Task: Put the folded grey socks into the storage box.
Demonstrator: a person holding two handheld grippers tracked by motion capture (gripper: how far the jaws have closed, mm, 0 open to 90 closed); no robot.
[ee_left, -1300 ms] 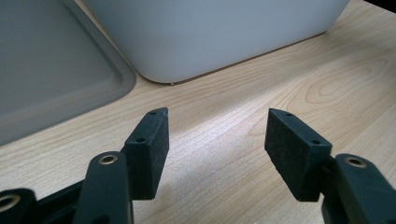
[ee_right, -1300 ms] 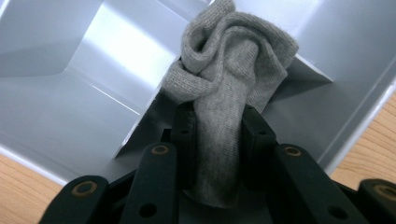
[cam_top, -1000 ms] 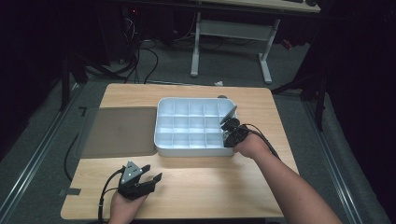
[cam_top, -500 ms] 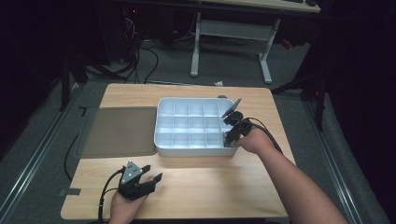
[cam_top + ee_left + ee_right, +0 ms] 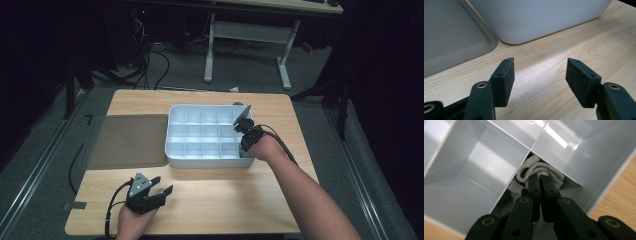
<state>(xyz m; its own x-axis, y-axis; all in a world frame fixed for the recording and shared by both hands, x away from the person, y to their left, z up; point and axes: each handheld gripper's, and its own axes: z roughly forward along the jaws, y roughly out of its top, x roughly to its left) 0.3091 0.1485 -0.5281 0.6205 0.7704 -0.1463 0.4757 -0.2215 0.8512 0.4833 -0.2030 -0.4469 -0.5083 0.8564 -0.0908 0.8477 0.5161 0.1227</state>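
L gripper (image 5: 150, 192) sits at 7 o'clock on the wood table (image 5: 220, 200), jaws spread wide w/ nothing between, pointing toward the grey mat (image 5: 127, 140) and tray front wall. R gripper (image 5: 540, 182) at 3 o'clock, reaching into the white divider tray (image 5: 200, 160): jaws just closed, now pinching a grey cloth (image 5: 536, 171) bunched in a compartment at the tray's near-right corner.

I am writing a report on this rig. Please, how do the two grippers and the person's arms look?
Both grippers are black. The left gripper carries a grey three-cornered plate on top and trails a black cable. Its jaws end in flat rectangular pads with small holes, on links with brass-coloured rivets. The right gripper has the same rivets. Both forearms are bare, without sleeves.
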